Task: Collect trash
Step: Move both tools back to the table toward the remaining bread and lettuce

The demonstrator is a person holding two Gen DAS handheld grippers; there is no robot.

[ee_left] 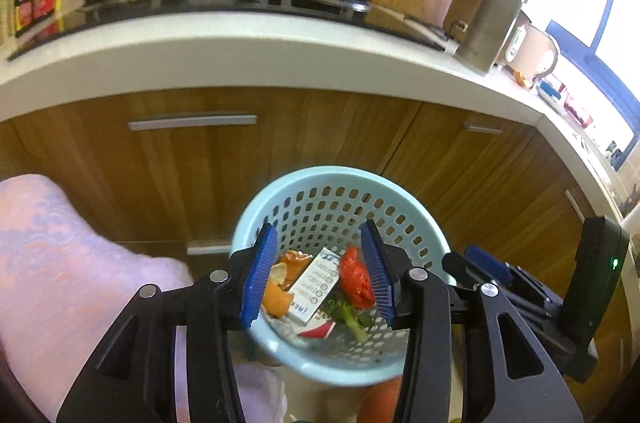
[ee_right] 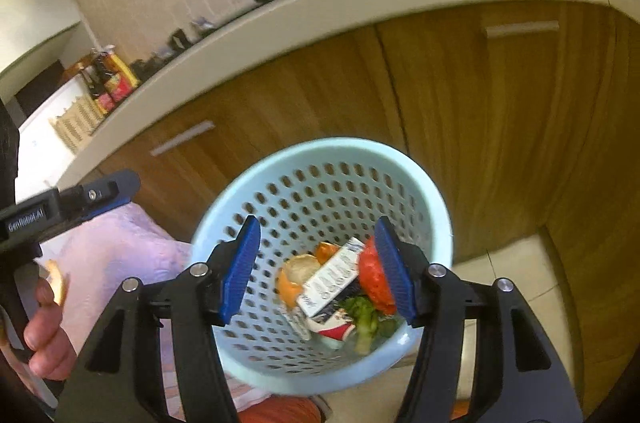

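Both claws, left claw [ee_left: 318,273] and right claw [ee_right: 318,271], wide, empty, above blue basket [ee_left: 256,223]. Trash [ee_left: 316,285] inside. Next: find more trash.

Basket [ee_left: 416,223] before cabinet [ee_left: 320,127]; inside: peel [ee_left: 276,297], carton [ee_left: 316,285], probably broccoli [ee_left: 348,315].

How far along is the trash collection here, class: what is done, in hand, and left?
Done: orange peel, a small carton, red scrap and broccoli lie in the blue basket. In hand: nothing; the left gripper and right gripper are both open above it. Left: no other trash is visible.
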